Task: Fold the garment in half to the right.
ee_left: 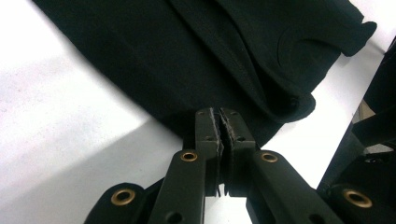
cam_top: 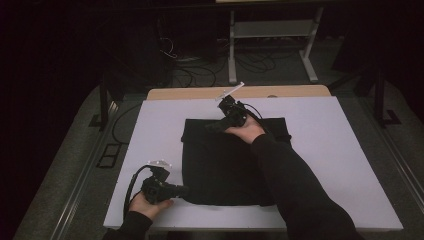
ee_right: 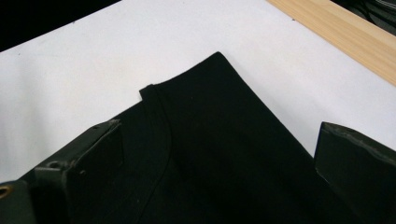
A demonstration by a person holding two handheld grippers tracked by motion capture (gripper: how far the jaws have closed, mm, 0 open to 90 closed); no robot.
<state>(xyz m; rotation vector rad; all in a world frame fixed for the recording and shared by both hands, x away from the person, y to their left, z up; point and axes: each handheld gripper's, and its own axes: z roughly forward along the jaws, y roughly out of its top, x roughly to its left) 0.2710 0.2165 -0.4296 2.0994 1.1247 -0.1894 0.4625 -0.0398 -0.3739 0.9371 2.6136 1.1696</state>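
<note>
Left gripper [ee_left: 219, 122] jaws clamped on soft black folded cloth [cam_top: 225, 160]; right gripper [ee_right: 219, 154] jaws apart above it.

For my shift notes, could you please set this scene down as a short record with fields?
surface: white board on a wooden table
item: black garment, folded flat
left gripper: at the garment's near left corner, jaws shut on its edge
right gripper: over the garment's far edge, jaws open, nothing gripped
background: cables and a metal stand on the floor

A lab: floor cables [cam_top: 200, 70]; metal stand [cam_top: 272, 42]; dark surroundings.
</note>
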